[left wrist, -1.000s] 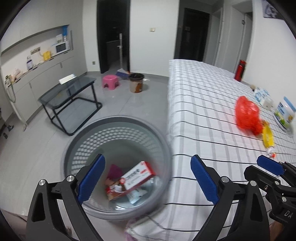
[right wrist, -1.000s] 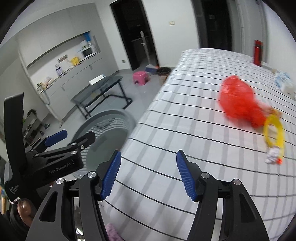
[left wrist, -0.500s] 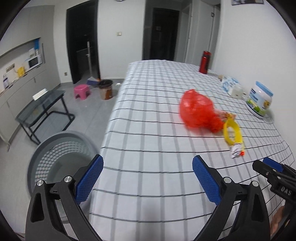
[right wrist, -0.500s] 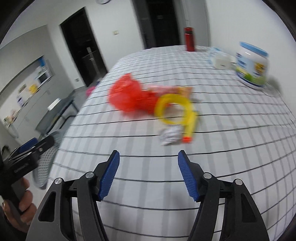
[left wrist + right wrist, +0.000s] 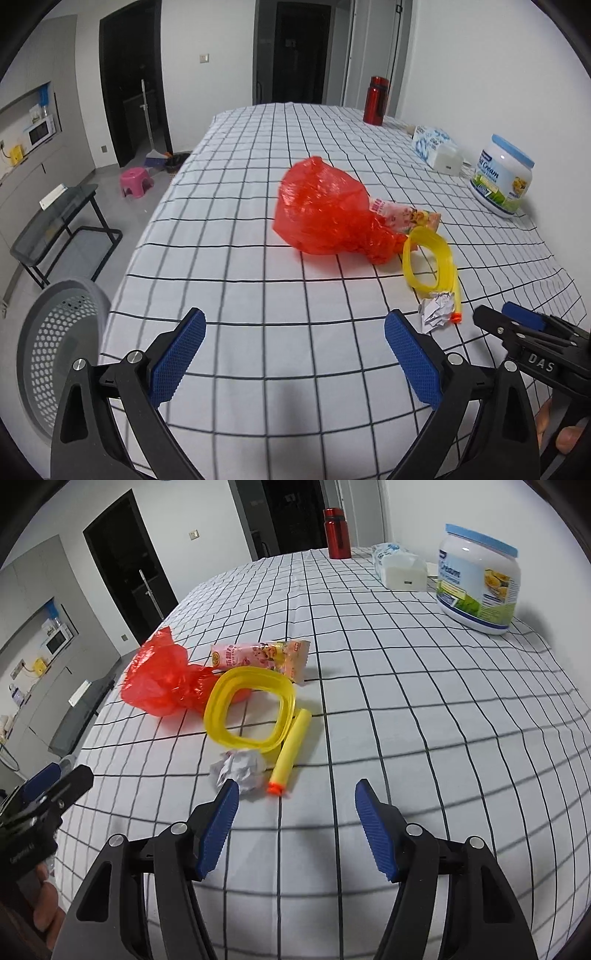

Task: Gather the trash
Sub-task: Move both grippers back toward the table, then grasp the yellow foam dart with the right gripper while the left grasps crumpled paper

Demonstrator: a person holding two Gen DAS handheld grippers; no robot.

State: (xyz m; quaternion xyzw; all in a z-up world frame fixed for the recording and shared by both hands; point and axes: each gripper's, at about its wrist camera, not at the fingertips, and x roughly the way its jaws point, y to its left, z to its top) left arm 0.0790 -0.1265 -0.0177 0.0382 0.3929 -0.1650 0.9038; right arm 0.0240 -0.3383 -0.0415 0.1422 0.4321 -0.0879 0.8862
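Gray perforated bin [image 5: 55,354] interior unseen, left gripper [image 5: 293,341] wide, right gripper [image 5: 293,812] wide, both empty

Checked tablecloth [image 5: 424,701] under red bag [image 5: 159,679], yellow ring [image 5: 247,705], paper ball [image 5: 240,768], jar [image 5: 478,579].

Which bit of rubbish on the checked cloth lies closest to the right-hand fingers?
The crumpled white paper ball, just ahead of the right gripper's left finger; the yellow foam dart lies beside it, the others farther back.

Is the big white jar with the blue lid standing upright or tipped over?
Upright. The jar sits on its base on the checked tablecloth, blue lid on top, label reading level, in both wrist views.
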